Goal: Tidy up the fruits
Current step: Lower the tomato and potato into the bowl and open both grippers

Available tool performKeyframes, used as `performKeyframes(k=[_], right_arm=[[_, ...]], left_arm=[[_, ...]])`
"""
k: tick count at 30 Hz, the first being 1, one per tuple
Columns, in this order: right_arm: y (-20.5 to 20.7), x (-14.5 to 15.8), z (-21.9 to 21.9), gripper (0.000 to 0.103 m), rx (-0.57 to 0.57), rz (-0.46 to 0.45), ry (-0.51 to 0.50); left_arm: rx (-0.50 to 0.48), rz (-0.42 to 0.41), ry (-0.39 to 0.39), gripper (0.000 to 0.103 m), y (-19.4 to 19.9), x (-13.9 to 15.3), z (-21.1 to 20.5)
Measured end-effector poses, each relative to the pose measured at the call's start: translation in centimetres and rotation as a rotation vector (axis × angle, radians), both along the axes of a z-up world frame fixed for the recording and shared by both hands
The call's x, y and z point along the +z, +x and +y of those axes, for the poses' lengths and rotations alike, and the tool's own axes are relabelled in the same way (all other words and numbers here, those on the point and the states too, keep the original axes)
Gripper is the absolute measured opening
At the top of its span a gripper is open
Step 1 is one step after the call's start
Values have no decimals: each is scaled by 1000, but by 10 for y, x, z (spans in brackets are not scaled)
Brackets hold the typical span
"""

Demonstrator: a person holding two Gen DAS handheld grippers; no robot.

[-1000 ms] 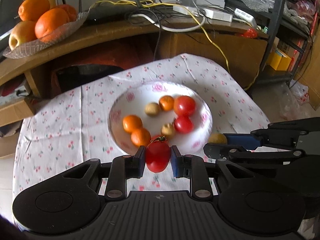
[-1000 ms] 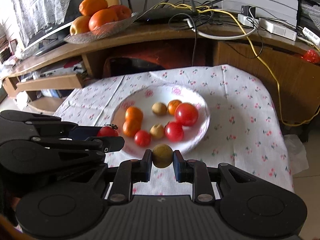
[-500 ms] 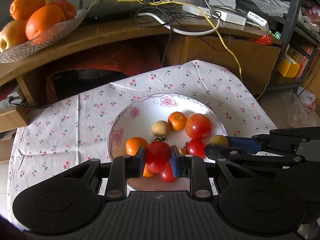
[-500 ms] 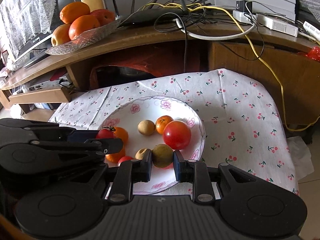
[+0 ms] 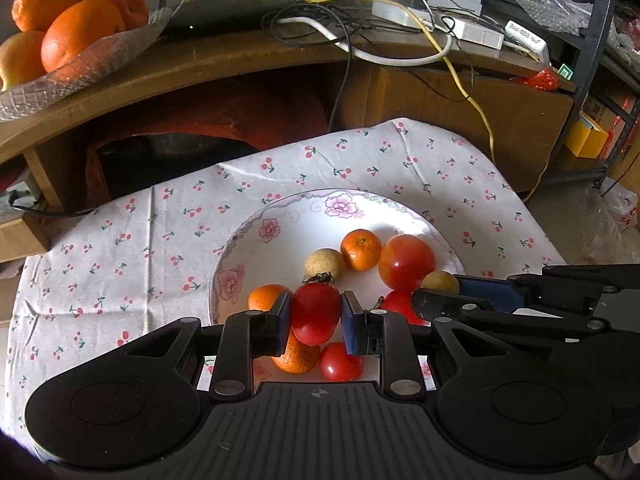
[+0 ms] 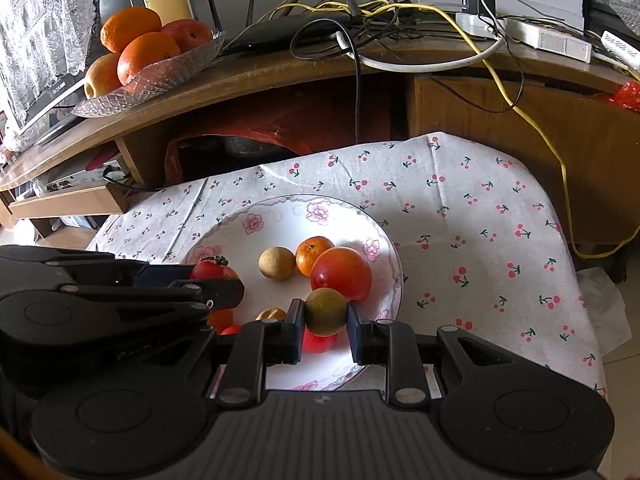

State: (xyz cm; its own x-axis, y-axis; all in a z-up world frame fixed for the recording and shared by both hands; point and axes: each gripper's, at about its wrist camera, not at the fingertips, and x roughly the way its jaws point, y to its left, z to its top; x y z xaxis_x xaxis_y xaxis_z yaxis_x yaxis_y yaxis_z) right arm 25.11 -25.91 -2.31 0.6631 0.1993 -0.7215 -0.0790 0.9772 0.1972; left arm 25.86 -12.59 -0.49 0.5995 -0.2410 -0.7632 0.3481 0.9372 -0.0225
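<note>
Left tongs [image 5: 316, 317] are pinching a stemmed red tomato [image 5: 315, 312] between the blue pads, holding it above the near part of the flowered plate [image 5: 280, 216]. The squeeze sits across the tomato's middle, probably so the round skin is not slipping out.

Right tongs [image 6: 326, 318] are pinching a small greenish-brown round fruit [image 6: 326, 311], likewise hanging over the plate's near right side. From the left wrist view the same fruit [image 5: 440, 282] is showing at the tip of the right tongs, just beside the large tomato [image 5: 406, 262].

Already lying in the plate: a large tomato, a small orange [image 5: 361, 249], a pale round fruit [image 5: 324, 264], more oranges [image 5: 296, 354] and small tomatoes [image 5: 341, 366] partly hidden under the tongs. Plate is sitting on a cherry-print cloth covering the table [image 5: 120, 248].

Judgement: both hands are carrying the last loose pieces in to gather everything on one plate; release seems the next step. Open spot on the plate's far left looks the safer landing, since dropping onto the crowded near side could be nudging round fruit into rolling.

A glass dish of big oranges [image 6: 148, 56] is sitting on the wooden shelf behind, well apart.
</note>
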Motion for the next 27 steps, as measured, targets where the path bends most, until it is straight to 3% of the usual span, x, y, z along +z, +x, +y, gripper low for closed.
performKeyframes(k=[18, 27], right_arm=[[2, -2, -6, 27, -22, 3, 49], [2, 0, -11, 35, -48, 9, 93]], left_arm=[[18, -6, -14, 39, 2, 1, 5], [35, -27, -30, 46, 1, 6, 10]])
